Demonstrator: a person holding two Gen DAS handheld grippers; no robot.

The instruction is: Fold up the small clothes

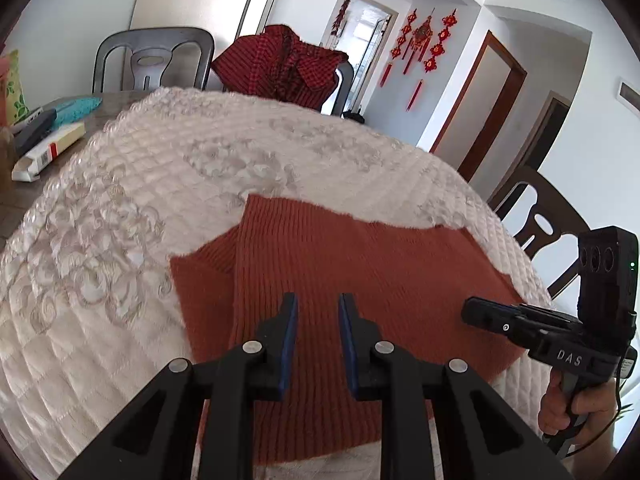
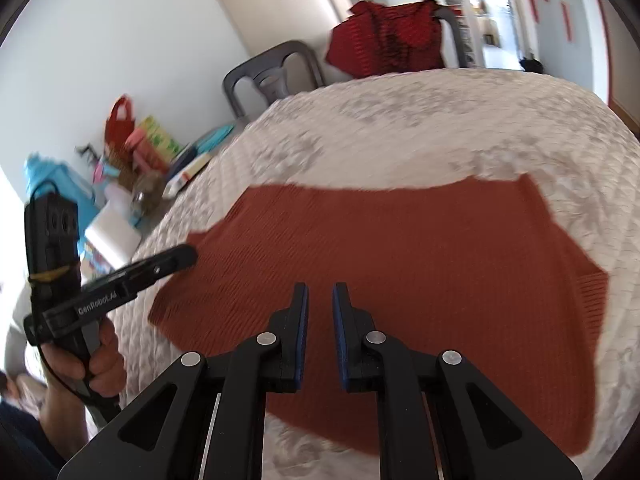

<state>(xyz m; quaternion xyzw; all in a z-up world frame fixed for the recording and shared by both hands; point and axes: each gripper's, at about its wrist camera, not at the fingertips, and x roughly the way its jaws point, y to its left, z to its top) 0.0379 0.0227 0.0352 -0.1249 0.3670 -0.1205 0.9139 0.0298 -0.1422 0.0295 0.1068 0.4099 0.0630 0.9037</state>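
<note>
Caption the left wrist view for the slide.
Left gripper, jaws open and empty, above a partly folded rust knit garment on a quilted cloth.

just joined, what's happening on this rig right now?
A person holds a gripper in each hand over a rust-orange knit sweater spread on a quilted white cover. One part is already folded over the body. The left gripper and right gripper both hover above the sweater with fingers slightly apart, gripping nothing. The right wrist view is blurred. A red checked garment hangs on a chair behind.

White walls point(image 1: 72, 8); grey chair point(image 1: 154, 58)
</note>
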